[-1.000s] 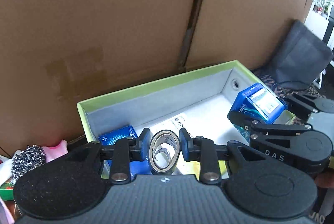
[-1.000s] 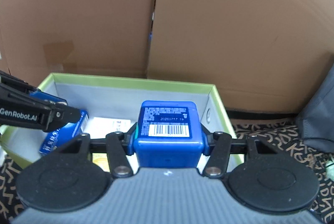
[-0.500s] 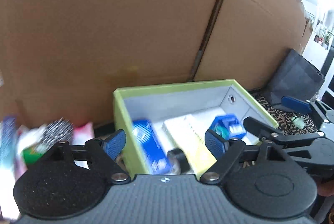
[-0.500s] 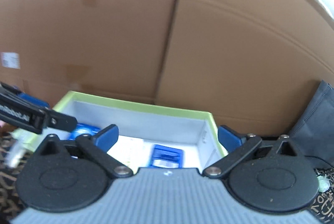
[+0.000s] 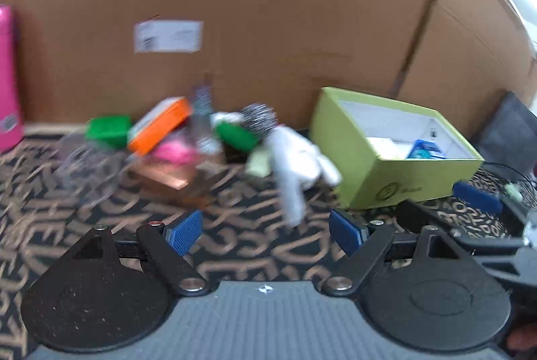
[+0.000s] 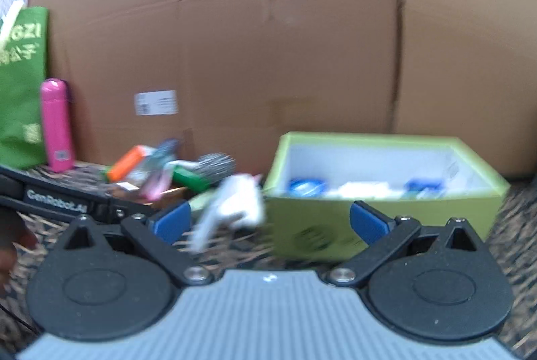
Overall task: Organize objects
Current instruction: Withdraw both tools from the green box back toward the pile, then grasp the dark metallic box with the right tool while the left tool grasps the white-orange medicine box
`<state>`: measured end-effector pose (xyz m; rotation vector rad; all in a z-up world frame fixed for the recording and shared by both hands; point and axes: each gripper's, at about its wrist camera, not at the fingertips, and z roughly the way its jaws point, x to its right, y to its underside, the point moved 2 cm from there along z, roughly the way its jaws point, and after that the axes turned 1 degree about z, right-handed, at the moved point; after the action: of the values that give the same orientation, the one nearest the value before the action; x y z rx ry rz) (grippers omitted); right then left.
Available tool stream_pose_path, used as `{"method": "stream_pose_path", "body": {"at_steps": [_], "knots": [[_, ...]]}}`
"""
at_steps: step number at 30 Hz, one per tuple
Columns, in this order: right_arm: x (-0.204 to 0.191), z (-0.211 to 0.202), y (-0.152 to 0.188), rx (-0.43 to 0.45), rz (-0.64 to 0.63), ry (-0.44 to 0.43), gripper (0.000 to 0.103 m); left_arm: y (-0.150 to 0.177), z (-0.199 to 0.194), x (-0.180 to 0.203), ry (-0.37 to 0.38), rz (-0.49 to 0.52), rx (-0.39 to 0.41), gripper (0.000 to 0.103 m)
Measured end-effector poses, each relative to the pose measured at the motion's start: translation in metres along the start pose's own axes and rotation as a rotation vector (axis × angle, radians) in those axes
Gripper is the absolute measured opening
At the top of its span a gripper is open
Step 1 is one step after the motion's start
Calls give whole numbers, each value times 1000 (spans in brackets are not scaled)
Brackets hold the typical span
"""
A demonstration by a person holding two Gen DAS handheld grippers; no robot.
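A lime-green open box [image 5: 399, 172] [image 6: 386, 192] holds blue packs [image 5: 424, 151] [image 6: 307, 187] and white items. Left of it lies a blurred pile: a white soft thing [image 5: 295, 158] [image 6: 231, 202], a steel scourer [image 5: 260, 116] [image 6: 216, 163], an orange box [image 5: 159, 126] [image 6: 126, 167], a green box [image 5: 107, 128] and something pink [image 5: 174, 153]. My left gripper [image 5: 266, 230] is open and empty, low over the mat in front of the pile. My right gripper [image 6: 268, 220] is open and empty, in front of the green box; its arm shows in the left view [image 5: 476, 239].
Tall cardboard walls [image 5: 268, 24] [image 6: 285, 57] stand behind everything. A pink bottle [image 6: 57, 125] and a green bag [image 6: 21, 84] stand at the far left. A dark bag [image 5: 506, 131] lies right of the box. The patterned mat [image 5: 251, 245] covers the floor.
Both grippers opened and left the tape roll and the blue pack in the green box, then pulled back. The left one swung left toward the pile.
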<state>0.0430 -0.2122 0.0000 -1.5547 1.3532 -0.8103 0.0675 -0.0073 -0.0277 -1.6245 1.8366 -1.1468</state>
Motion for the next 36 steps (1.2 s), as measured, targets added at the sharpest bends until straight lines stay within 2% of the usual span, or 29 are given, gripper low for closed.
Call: {"method": "stream_pose_path", "body": {"at_steps": [3,7,8,14,16,19,23,27,30,33,35,36], "knots": [[-23,16,15,-49,30,-59,103,10,-2,-21,-45,-39,-14,86],[-49,26,31,-122,35,-208,103,18,-6,-49,-74,-100,-20,86],[-55,26,34,-127,35,-216,103,18,-7,-55,-81,-111,-17,86],[-72,27,29,-111,-27,-69,103,15,-8,-79,-121,-124,-10,86],[-74,34,30,-147,-26,-68,101,10,-7,-83,-117,-123,-2,86],[-76,45,34,-191,-19,-74,89,-2,-2,-86,-126,-89,21,86],[-81,53,27,-123,-15,-110,86,-30,14,-83,-149,15,68,86],[-90,70,14,-81,-31,-133,85,-53,37,-80,-162,81,72,86],[-101,90,5,-84,-68,-145,78,-62,55,-80,-178,120,56,85],[-108,111,0,-103,-101,-146,62,-66,72,-82,-186,133,22,74],[-107,122,-1,-125,-74,-173,44,-67,81,-82,-181,136,5,74],[-106,125,-2,-135,-63,-186,40,-68,85,-82,-180,134,-2,73]]}}
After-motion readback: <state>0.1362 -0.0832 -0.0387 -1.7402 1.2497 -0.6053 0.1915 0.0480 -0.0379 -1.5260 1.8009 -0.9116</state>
